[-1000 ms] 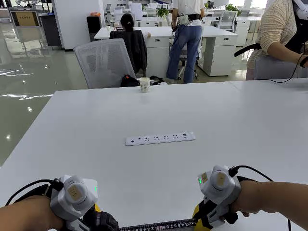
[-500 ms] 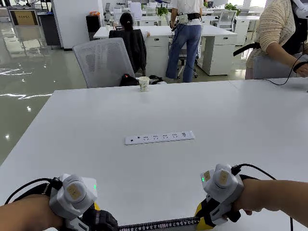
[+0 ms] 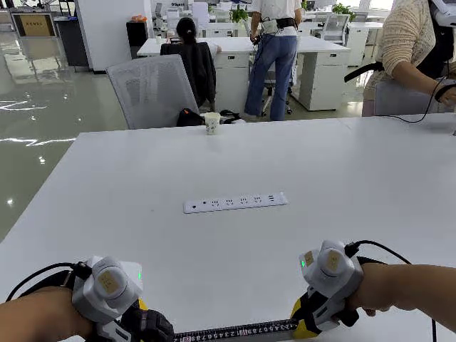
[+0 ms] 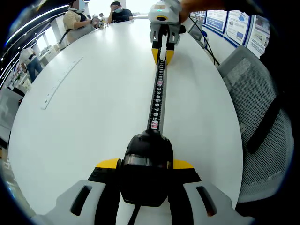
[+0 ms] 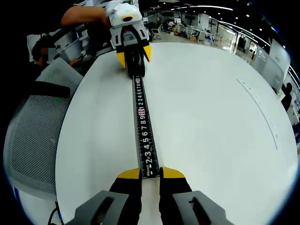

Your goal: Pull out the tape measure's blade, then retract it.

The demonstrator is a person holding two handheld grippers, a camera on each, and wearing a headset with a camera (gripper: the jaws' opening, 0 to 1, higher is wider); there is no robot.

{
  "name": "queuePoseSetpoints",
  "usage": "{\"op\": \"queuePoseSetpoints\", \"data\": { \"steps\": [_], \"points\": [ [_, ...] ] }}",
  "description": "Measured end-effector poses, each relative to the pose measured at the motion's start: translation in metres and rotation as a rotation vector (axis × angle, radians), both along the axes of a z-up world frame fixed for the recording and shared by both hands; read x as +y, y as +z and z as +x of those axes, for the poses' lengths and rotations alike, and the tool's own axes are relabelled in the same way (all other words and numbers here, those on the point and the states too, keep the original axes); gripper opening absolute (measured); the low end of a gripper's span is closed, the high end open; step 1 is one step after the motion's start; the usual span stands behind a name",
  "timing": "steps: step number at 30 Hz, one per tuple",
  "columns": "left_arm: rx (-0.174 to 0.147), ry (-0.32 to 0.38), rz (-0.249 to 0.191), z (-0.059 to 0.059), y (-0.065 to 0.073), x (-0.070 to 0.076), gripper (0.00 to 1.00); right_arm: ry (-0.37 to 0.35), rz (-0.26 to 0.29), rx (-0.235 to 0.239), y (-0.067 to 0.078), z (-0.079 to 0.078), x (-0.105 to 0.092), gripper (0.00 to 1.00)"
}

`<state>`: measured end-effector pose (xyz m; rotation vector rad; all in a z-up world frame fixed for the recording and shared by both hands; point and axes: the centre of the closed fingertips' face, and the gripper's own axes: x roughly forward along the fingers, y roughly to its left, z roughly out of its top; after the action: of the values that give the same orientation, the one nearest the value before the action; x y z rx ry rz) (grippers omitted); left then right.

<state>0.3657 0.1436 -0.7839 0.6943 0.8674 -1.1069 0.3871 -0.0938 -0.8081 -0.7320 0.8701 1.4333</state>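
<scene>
White workbench [image 3: 214, 164], tape measure's blade [image 4: 157, 101] stretched between both grippers along its 6 o'clock edge, left gripper [image 4: 145, 164] clamped on the black case [image 4: 146, 180] at 7 o'clock, right gripper [image 5: 151, 173] pinching the blade's tip at 5 o'clock, power strip [image 3: 235, 202] mid-bench, paper cup [image 3: 212, 123] at 12 o'clock.

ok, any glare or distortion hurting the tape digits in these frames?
Head view: glare streaks the glossy floor; the white table is evenly lit, and the black numbered tape blade shows tiny digits at the bottom edge. Left gripper view: fisheye bows the table edge, digits sharp beyond the black tape measure case. Right gripper view: digits crisp, no glare.
</scene>
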Motion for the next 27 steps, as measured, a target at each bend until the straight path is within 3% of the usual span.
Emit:
{"op": "queuePoseSetpoints", "data": {
  "steps": [22, 27],
  "points": [
    [-0.003, 0.002, 0.003, -0.0012, 0.0003, 0.0004, 0.34, 0.002, -0.007, -0.005, 0.0002, -0.0001, -0.0088, 0.1],
    [-0.012, 0.011, -0.015, -0.0008, 0.0006, -0.0011, 0.34, -0.006, -0.008, 0.0, 0.0005, -0.0001, -0.0086, 0.11]
  ]
}}
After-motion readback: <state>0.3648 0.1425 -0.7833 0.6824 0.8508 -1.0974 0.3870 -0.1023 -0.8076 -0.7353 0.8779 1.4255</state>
